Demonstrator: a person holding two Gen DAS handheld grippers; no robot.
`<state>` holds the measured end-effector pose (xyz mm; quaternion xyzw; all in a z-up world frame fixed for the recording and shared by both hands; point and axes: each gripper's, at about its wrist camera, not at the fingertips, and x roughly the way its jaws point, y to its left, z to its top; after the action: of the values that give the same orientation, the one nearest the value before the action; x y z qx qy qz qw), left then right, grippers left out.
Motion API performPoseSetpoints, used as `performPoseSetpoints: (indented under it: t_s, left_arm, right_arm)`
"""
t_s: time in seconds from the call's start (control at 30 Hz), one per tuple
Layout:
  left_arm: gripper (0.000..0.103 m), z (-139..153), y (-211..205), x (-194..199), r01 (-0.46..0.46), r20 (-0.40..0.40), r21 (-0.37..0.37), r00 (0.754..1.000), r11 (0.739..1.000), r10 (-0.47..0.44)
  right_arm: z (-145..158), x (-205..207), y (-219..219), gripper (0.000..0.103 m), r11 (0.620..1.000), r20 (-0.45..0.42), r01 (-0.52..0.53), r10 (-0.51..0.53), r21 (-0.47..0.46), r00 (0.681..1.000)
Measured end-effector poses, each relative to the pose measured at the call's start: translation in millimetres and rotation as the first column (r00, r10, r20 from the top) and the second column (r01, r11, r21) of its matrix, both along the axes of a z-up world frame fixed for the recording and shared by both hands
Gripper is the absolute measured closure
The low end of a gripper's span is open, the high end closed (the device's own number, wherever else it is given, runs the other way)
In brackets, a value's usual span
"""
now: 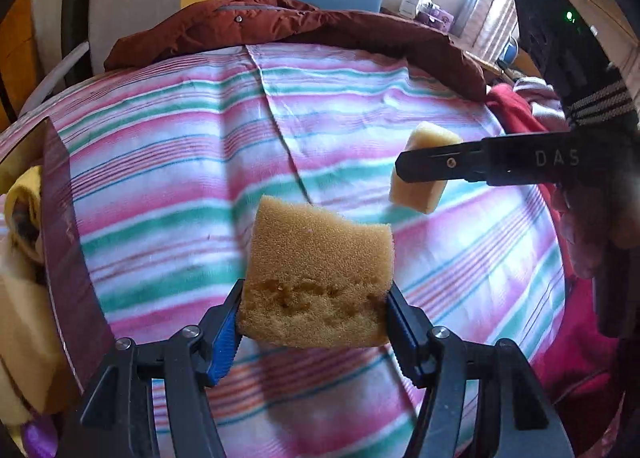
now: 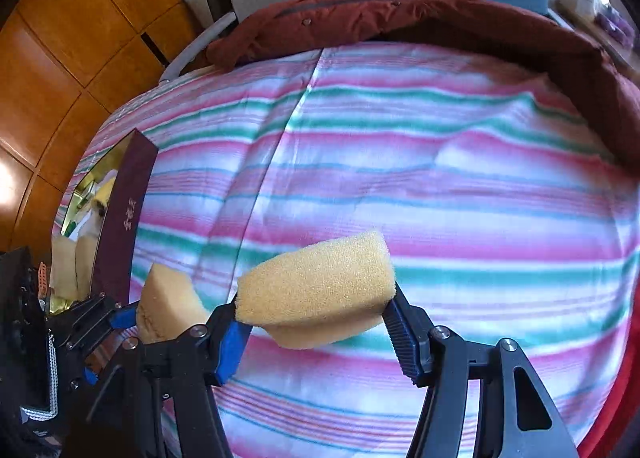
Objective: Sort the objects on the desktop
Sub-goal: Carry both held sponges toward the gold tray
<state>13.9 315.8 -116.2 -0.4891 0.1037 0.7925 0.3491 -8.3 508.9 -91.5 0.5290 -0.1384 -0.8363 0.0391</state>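
Both grippers are mid-carry, each with a sponge lifted clear of the striped bedsheet (image 1: 192,146). The left gripper (image 1: 314,316) has its fingers pinching a darker tan sponge (image 1: 320,258) by its two side edges; the right gripper (image 2: 316,324) pinches a paler yellow sponge (image 2: 316,290) the same way. No loose item shows on the open sheet, so these two may be the last pieces left to sort, though the bed's near edge is out of view. The dark maroon box (image 2: 124,222) stands at nine o'clock on the bed, and it seems to already hold yellow foam pieces. What is left is to bring both sponges across and drop them in. A rust-red jacket (image 1: 280,24) lies along the far edge at twelve o'clock, well off the path; the box's raised wall is the one thing to clear
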Motion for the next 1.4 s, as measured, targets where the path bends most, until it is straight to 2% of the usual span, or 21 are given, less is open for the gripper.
performPoseSetpoints:
  t_s: [0.13,0.33,0.83,1.07,1.4]
  left_arm:
    - [0.038,-10,-4,4,0.004,-0.002,-0.022,1.000,1.000,-0.004]
    - [0.037,-13,-9,13,0.015,-0.040,-0.013,0.999,1.000,-0.016]
    - [0.037,-11,-19,27,0.023,-0.102,-0.006,0.994,1.000,-0.024]
    - [0.037,-2,-23,34,0.041,-0.120,0.012,0.992,0.999,-0.039]
    - [0.037,31,-34,48,0.052,-0.212,0.050,0.976,0.997,-0.041]
  right_arm:
    - [2,11,-17,0.041,1.000,-0.014,-0.019,0.019,0.012,1.000]
    - [-2,22,-38,0.041,0.999,-0.004,-0.024,0.024,0.043,1.000]
    - [-16,44,-53,0.041,0.998,0.034,0.036,-0.038,0.053,0.999]
    - [-21,53,-57,0.042,0.997,0.047,0.062,-0.064,0.043,0.997]
    - [-21,61,-66,0.043,0.996,0.020,0.091,-0.091,-0.004,0.996]
